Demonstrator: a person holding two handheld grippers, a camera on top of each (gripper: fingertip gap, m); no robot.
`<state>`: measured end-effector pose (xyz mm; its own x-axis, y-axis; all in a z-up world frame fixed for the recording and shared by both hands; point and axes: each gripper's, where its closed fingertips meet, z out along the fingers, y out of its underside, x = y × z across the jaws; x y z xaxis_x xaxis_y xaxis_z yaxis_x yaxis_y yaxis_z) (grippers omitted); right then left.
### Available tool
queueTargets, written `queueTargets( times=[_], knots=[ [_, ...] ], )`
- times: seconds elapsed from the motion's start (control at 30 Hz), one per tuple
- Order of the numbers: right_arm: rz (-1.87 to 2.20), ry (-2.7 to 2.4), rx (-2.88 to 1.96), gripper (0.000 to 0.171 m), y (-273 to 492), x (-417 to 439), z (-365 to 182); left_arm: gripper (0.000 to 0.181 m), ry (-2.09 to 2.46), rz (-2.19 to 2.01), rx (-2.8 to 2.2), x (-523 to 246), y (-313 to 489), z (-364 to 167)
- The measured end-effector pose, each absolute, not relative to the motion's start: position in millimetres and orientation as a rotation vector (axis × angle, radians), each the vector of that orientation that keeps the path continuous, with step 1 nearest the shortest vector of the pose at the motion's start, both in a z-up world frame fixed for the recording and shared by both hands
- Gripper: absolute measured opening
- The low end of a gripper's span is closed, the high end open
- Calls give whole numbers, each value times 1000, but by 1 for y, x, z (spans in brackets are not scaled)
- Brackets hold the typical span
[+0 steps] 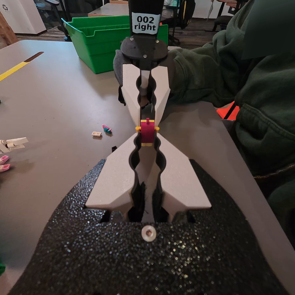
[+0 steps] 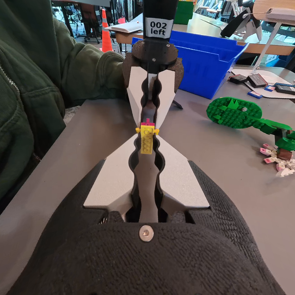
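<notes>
A small brick assembly, magenta (image 1: pixel 147 133) on one face and yellow (image 2: pixel 146 141) on the other, hangs above the grey table (image 1: pixel 55 99) between both grippers, which meet tip to tip. A yellow bar sticks out at both sides (image 2: pixel 157 131). My left gripper (image 1: pixel 147 135) is shut on the assembly from the near side in the left wrist view, and shows opposite in the right wrist view (image 2: pixel 147 123). My right gripper (image 2: pixel 146 135) is shut on the same assembly, and shows opposite in the left wrist view (image 1: pixel 147 123).
A green bin (image 1: pixel 99 47) and a blue bin (image 2: pixel 207 63) stand on the table. Loose small bricks (image 1: pixel 107 129) lie left. A green brick tree model (image 2: pixel 234 113) with pink and white bricks (image 2: pixel 277 161) lies right. A person's green sleeve (image 1: pixel 223 71) is close. Both grippers' tips are close together, under 4 cm apart.
</notes>
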<state>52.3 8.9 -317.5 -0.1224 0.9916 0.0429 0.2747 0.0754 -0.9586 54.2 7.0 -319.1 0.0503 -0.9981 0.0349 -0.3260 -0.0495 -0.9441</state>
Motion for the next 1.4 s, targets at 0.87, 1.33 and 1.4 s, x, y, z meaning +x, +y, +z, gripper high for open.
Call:
queueTargets(
  times=[0.87,1.33,1.4],
  knots=[
    [1319,-1340,-1391,19,17,43,-308,14,1247,-1141,-1512,53,17,-306],
    [1126,-1350,-1382,0,27,77,-306,14,1336,-911,-1566,28,24,-321],
    [1184,-1237,-1380,0,40,88,-290,13,1160,-1058,-1525,9,34,-292]
  ],
)
